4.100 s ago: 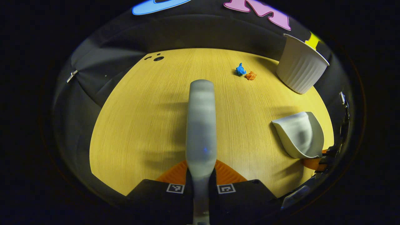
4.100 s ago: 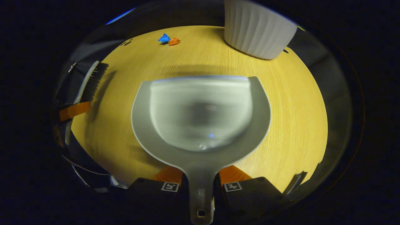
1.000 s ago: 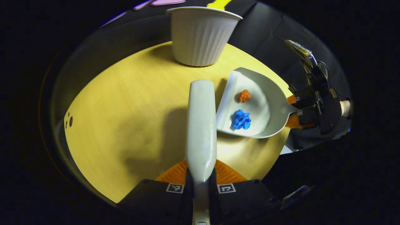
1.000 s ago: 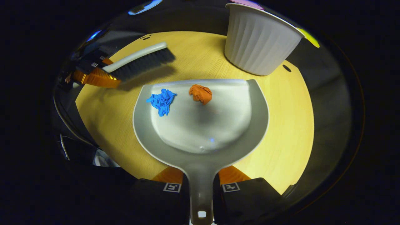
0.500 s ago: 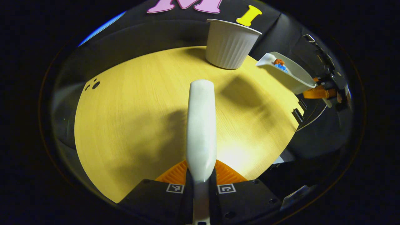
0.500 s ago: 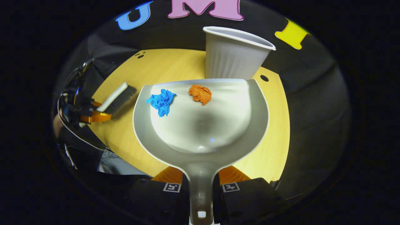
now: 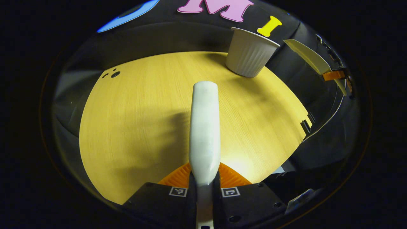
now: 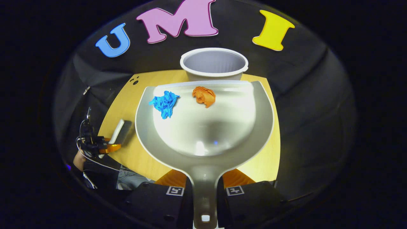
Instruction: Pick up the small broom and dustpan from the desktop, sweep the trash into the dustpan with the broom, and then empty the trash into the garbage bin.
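Dustpan (image 8: pixel 203 127) fills the centre of the right gripper view: a smooth, pale grey plastic scoop, rounded and deep at the back, with a straight front lip and a narrow handle running down to the bottom edge. The right tongs (image 8: pixel 205 190) pinch that handle, one finger on each side. Near the lip lie two crumpled wads, a blue wad (image 8: pixel 164 103) at the left and an orange wad (image 8: pixel 204 95) to its right. Just past the lip, at upper centre, stands the garbage bin (image 8: pixel 214 63), a white ribbed round tub with a rolled rim, on the yellow wood-grain table (image 8: pixel 127 105).

In the left gripper view the broom (image 7: pixel 204 127) runs up the middle from the bottom edge, showing its smooth, pale, rounded back. The left tongs (image 7: pixel 204 190) are pressed on its handle. The bin (image 7: pixel 249 57) sits at the upper right on the table (image 7: pixel 133 121), and the dustpan (image 7: pixel 306 57) hangs tilted in the air to the right of it, held by the other tongs (image 7: pixel 334 75).
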`<state>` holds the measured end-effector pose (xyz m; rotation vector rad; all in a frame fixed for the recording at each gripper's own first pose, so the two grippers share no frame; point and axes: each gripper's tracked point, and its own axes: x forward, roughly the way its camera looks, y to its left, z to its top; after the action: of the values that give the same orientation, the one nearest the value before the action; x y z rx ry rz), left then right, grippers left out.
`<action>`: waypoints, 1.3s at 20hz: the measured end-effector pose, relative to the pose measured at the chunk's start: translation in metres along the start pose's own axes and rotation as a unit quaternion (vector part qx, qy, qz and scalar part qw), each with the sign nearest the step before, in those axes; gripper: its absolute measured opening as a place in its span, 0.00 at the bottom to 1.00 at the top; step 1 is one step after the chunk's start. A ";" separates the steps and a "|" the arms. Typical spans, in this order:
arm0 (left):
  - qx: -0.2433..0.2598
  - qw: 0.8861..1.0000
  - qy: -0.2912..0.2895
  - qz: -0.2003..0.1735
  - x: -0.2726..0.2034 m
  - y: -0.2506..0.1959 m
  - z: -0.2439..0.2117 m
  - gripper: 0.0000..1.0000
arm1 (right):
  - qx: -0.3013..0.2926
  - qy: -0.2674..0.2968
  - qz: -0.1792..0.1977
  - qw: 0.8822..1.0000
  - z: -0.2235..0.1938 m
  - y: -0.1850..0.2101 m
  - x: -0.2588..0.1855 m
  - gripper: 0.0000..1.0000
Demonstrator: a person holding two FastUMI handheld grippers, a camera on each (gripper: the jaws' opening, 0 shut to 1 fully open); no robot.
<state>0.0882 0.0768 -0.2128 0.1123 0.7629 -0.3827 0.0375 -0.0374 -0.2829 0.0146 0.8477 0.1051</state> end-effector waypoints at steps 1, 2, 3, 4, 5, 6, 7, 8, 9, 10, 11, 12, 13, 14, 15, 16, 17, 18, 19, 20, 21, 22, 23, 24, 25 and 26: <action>-0.002 1.000 0.002 0.004 -0.002 0.004 -0.004 0.24 | -0.004 -0.006 -0.008 1.000 0.005 -0.002 0.005 0.33; -0.003 1.000 0.004 0.007 -0.005 0.007 -0.006 0.24 | -0.005 -0.013 -0.013 1.000 0.011 -0.002 0.011 0.33; -0.002 1.000 0.006 0.010 -0.009 0.010 -0.009 0.24 | -0.004 -0.021 -0.014 1.000 0.016 -0.001 0.014 0.33; 0.000 1.000 0.007 0.014 -0.012 0.013 -0.009 0.24 | -0.003 -0.029 -0.014 0.999 0.022 -0.004 0.005 0.33; 0.001 1.000 0.009 0.018 -0.015 0.017 -0.009 0.24 | -0.005 -0.037 -0.015 0.999 0.031 -0.005 0.000 0.33; 0.002 1.000 0.010 0.024 -0.018 0.020 -0.008 0.25 | -0.008 -0.042 -0.019 0.999 0.042 -0.009 -0.001 0.33; 0.001 0.999 0.014 0.033 -0.022 0.025 -0.008 0.24 | -0.014 -0.045 -0.026 0.999 0.053 -0.011 0.000 0.33; -0.001 0.999 0.016 0.039 -0.024 0.028 -0.005 0.24 | -0.021 -0.048 -0.033 0.998 0.070 -0.016 0.009 0.36; -0.005 0.999 0.015 0.044 -0.027 0.030 -0.004 0.24 | -0.028 -0.050 -0.041 0.997 0.087 -0.021 0.016 0.33; -0.010 0.999 0.014 0.045 -0.029 0.030 -0.003 0.25 | -0.031 -0.052 -0.048 0.997 0.099 -0.025 0.025 0.33; -0.015 0.999 0.013 0.043 -0.031 0.029 -0.002 0.25 | -0.033 -0.052 -0.057 0.996 0.109 -0.030 0.032 0.33; -0.020 0.999 0.013 0.042 -0.033 0.028 -0.001 0.25 | -0.038 -0.052 -0.066 0.996 0.118 -0.035 0.038 0.33; -0.023 0.999 0.013 0.042 -0.033 0.028 -0.001 0.25 | -0.041 -0.052 -0.073 0.995 0.126 -0.040 0.045 0.33; -0.028 0.999 0.012 0.042 -0.033 0.028 0.001 0.25 | -0.045 -0.052 -0.080 0.994 0.133 -0.044 0.053 0.33; -0.036 0.998 0.010 0.042 -0.032 0.028 0.004 0.25 | -0.051 -0.053 -0.091 0.993 0.140 -0.048 0.062 0.33; -0.049 0.998 0.008 0.040 -0.031 0.027 0.008 0.25 | -0.062 -0.054 -0.105 0.991 0.146 -0.053 0.070 0.33; -0.061 0.997 0.004 0.036 -0.032 0.025 0.010 0.25 | -0.078 -0.054 -0.121 0.988 0.149 -0.058 0.077 0.33; -0.070 0.997 0.000 0.031 -0.033 0.024 0.013 0.25 | -0.092 -0.053 -0.134 0.985 0.150 -0.061 0.081 0.33; -0.073 0.997 -0.002 0.029 -0.034 0.023 0.013 0.25 | -0.104 -0.052 -0.145 0.983 0.150 -0.065 0.087 0.33; -0.072 0.997 -0.003 0.029 -0.036 0.024 0.015 0.24 | -0.118 -0.051 -0.154 0.980 0.150 -0.066 0.090 0.33; -0.069 0.997 -0.003 0.033 -0.036 0.025 0.018 0.25 | -0.137 -0.054 -0.163 0.976 0.152 -0.067 0.094 0.33; -0.067 0.997 -0.002 0.035 -0.036 0.027 0.020 0.25 | -0.155 -0.059 -0.172 0.971 0.155 -0.067 0.101 0.33; -0.066 0.997 0.000 0.038 -0.037 0.028 0.022 0.25 | -0.169 -0.061 -0.183 0.967 0.157 -0.065 0.107 0.33; -0.064 0.997 0.001 0.042 -0.037 0.029 0.023 0.25 | -0.183 -0.064 -0.199 0.961 0.160 -0.067 0.113 0.33; -0.064 0.997 0.002 0.046 -0.037 0.031 0.024 0.25 | -0.200 -0.072 -0.218 0.953 0.165 -0.070 0.114 0.33; -0.065 0.997 0.002 0.047 -0.036 0.034 0.025 0.25 | -0.215 -0.082 -0.232 0.945 0.170 -0.072 0.112 0.33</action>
<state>0.0934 0.1127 -0.1706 0.0265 0.7820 -0.2424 0.2447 -0.0932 -0.2587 -0.5794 0.6276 -0.1558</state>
